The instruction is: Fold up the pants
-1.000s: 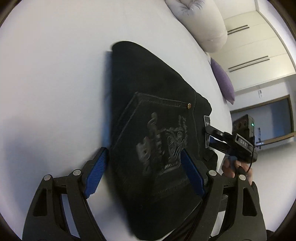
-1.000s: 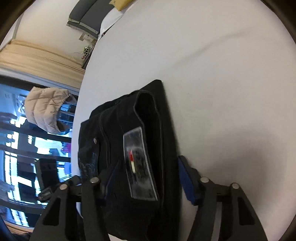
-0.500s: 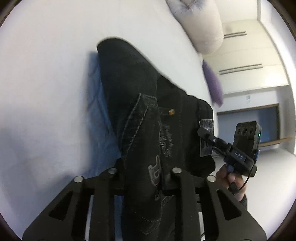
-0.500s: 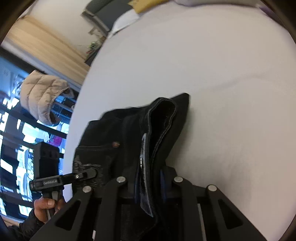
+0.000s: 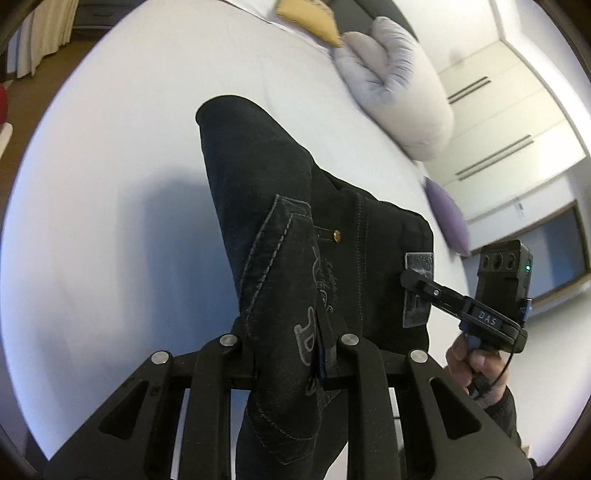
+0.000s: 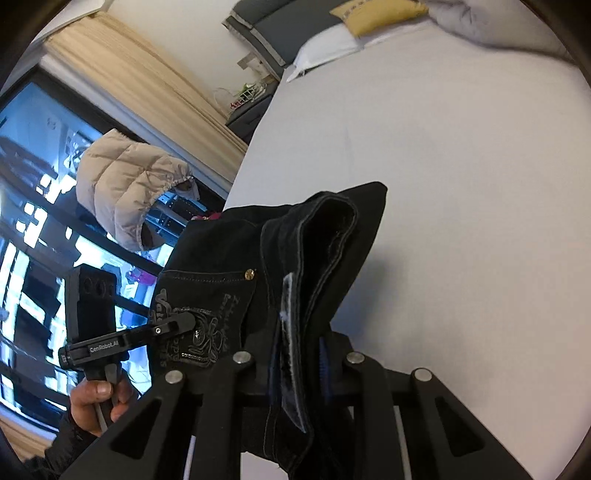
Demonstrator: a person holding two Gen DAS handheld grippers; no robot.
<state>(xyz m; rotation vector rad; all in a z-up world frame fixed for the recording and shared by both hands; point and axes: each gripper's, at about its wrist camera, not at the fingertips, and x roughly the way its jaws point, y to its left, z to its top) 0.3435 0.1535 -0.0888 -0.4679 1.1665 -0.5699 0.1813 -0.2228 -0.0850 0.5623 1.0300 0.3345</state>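
The folded black pants (image 5: 266,192) with grey pocket stitching hang above the white bed (image 5: 110,184). My left gripper (image 5: 288,350) is shut on the pocket side of the fold. My right gripper (image 6: 299,354) is shut on the waistband side with the grey label (image 6: 291,332). Each gripper shows in the other's view, the right one (image 5: 417,280) at the label edge, the left one (image 6: 184,321) on the embroidered pocket. The pants (image 6: 332,229) are lifted, with only the far corner near the sheet.
A large grey-white pillow (image 5: 399,88), a yellow cushion (image 5: 310,18) and a purple cushion (image 5: 447,218) lie along the far side of the bed. A window with a beige jacket (image 6: 125,184) and curtains stands past the bed edge.
Both grippers closed on the folded pants, which lay flat a second ago, and have lifted them off the bed. The far end now hangs and tilts upward.
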